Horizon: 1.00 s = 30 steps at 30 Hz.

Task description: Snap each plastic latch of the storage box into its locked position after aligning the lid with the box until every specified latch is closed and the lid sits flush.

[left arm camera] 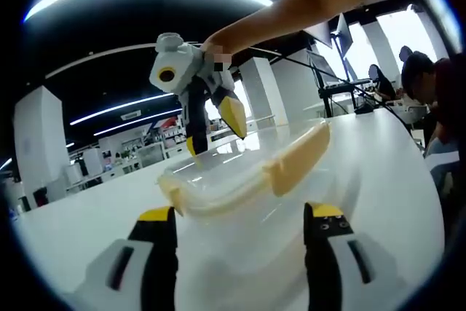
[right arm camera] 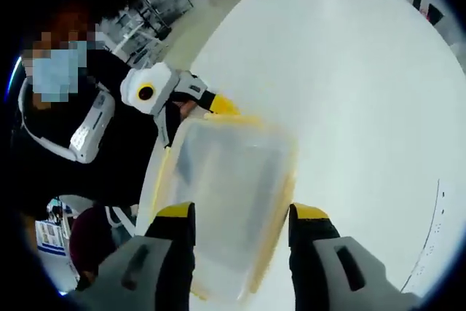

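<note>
both hand-held grippers, left (left arm camera: 240, 216) and right (right arm camera: 240, 216), stand jaws apart at opposite ends of the storage box (right arm camera: 229, 194).

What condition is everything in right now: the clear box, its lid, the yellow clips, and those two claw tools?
storage box: on the white table, between both grippers.
lid: on the box; whether it sits flush cannot be told.
long-side latch: looks flipped outward, not snapped down.
left gripper: jaws open, at the box's near end.
right gripper: jaws open, astride the box's other end.
</note>
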Motion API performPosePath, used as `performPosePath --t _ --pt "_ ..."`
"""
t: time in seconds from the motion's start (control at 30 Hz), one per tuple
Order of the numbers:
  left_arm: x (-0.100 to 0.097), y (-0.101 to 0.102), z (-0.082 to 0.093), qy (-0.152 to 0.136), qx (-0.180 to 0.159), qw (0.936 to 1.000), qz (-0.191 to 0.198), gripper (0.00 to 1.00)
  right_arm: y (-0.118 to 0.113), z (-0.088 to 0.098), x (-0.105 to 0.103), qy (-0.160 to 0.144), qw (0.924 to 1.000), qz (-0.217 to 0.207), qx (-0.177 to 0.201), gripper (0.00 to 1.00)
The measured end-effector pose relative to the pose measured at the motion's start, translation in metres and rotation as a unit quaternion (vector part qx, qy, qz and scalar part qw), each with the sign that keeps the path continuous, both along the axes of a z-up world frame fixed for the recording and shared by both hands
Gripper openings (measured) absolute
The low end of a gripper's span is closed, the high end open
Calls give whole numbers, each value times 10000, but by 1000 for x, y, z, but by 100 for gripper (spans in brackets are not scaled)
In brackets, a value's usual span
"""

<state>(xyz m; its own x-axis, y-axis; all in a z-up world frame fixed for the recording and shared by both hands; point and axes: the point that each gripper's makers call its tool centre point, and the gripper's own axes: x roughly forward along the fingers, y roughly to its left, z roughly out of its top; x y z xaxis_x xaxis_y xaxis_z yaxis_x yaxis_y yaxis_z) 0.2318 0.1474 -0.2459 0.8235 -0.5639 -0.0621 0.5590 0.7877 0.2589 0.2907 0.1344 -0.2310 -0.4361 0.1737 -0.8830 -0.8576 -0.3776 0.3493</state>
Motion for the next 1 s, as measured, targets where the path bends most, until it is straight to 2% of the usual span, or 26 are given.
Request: performPosePath --t 0.13,0.37,0.43,0.73,1.0 --pt "0 1 -1 44 -6 10000 25 70 2 -2 -5 36 9994 -298 -198 50" --pt "0 1 -1 38 6 10000 23 69 1 -3 -9 -5 9990 -347 -292 47" --pt "0 1 -1 28 20 10000 15 69 2 -3 -11 90 9992 -328 -210 46" --pt "0 1 -1 26 27 10000 7 69 0 3 -6 130 9991 -380 -107 43" --pt "-1 1 -1 30 14 10000 12 69 -2 2 -5 173 9989 -437 -66 47"
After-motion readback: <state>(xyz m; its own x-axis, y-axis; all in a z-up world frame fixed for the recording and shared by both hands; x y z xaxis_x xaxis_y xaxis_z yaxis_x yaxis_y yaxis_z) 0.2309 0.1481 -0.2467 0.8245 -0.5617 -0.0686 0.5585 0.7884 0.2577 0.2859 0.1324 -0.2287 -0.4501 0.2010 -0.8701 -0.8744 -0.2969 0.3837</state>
